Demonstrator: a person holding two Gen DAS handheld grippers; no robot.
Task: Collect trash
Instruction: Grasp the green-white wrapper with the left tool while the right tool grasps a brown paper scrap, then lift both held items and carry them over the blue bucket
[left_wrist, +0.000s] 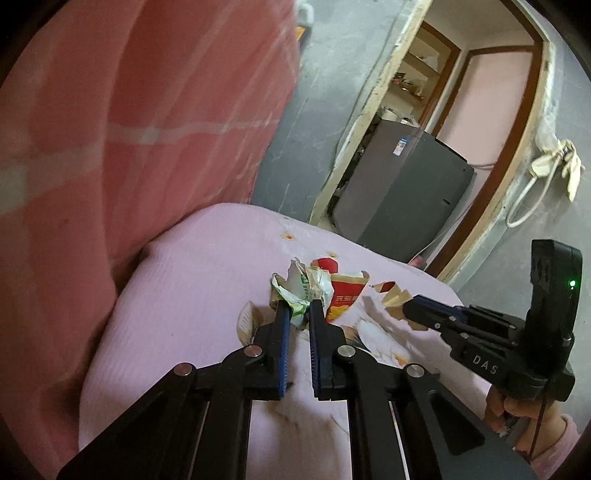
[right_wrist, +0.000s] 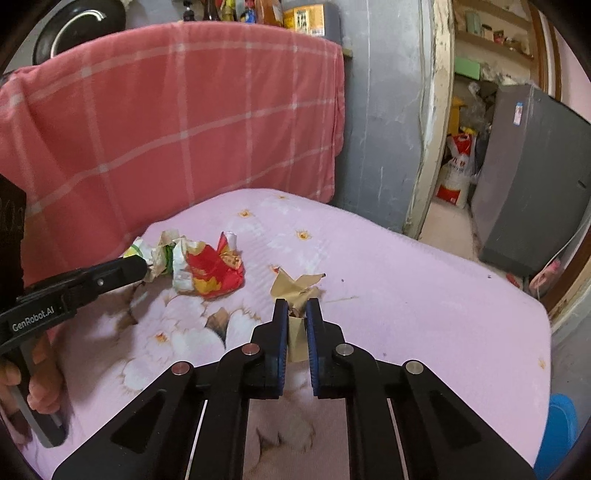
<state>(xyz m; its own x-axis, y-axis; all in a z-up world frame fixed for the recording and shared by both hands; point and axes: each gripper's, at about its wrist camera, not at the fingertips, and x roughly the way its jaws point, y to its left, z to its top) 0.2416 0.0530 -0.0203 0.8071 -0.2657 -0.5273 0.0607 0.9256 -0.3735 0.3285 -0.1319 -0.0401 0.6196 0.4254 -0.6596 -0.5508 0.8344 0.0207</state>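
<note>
3 bits of trash on the pink floral sheet: 1 crumpled white-green wrapper, 1 red-yellow snack bag, 1 torn brown paper scrap. 2 grippers, 1 per hand.

Left gripper: fingers drawn close w/ the white-green wrapper pinched between the blue pads, right at the tips. In right wrist view the same gripper comes in from the left edge, tip against the wrapper's left end. Red-yellow bag lies touching the wrapper on its right side, just beyond the left gripper's tips, not in the grip.

Right gripper: fingers close together around the brown paper scrap; a strip of it runs down between the pads, rest fans out past the tips, on the sheet. In left wrist view that gripper reaches in from the right, tip at the brown scrap.

Scrap lies near the red bag, apart from it. Red checked cloth hangs behind the bed; grey fridge at the doorway, well apart.
</note>
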